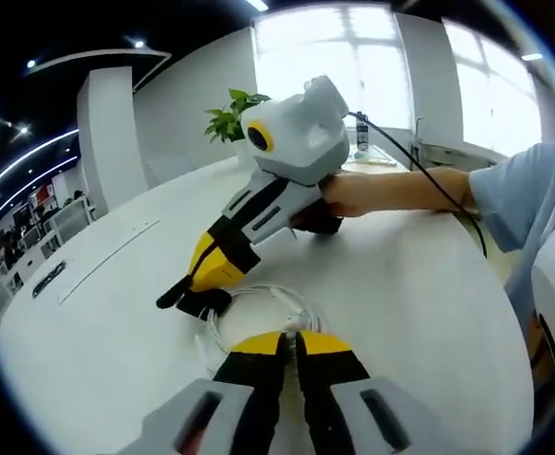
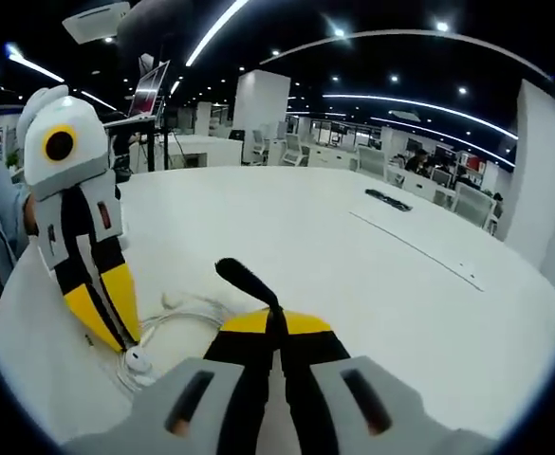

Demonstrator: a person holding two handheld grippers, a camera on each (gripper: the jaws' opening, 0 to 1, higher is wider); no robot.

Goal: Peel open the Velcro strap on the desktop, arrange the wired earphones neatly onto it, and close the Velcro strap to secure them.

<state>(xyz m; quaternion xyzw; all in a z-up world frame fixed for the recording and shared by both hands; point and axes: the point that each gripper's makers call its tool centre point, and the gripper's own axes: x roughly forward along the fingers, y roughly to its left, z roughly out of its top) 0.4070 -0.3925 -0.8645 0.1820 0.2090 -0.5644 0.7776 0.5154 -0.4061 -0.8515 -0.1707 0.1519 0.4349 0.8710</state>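
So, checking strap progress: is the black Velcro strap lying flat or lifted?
Lifted: black Velcro strap rises from the right gripper, jaws shut on it.

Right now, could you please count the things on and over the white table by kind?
Claws: 2 (left claw, right claw)
Velcro strap: 1
Wired earphones: 1
Potted plant: 1
Total: 5

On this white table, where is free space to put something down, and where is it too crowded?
Free: the wide bare table beyond the black Velcro strap, up to the dark item far off. Crowded: around the white earphones, where the left gripper and right gripper meet.
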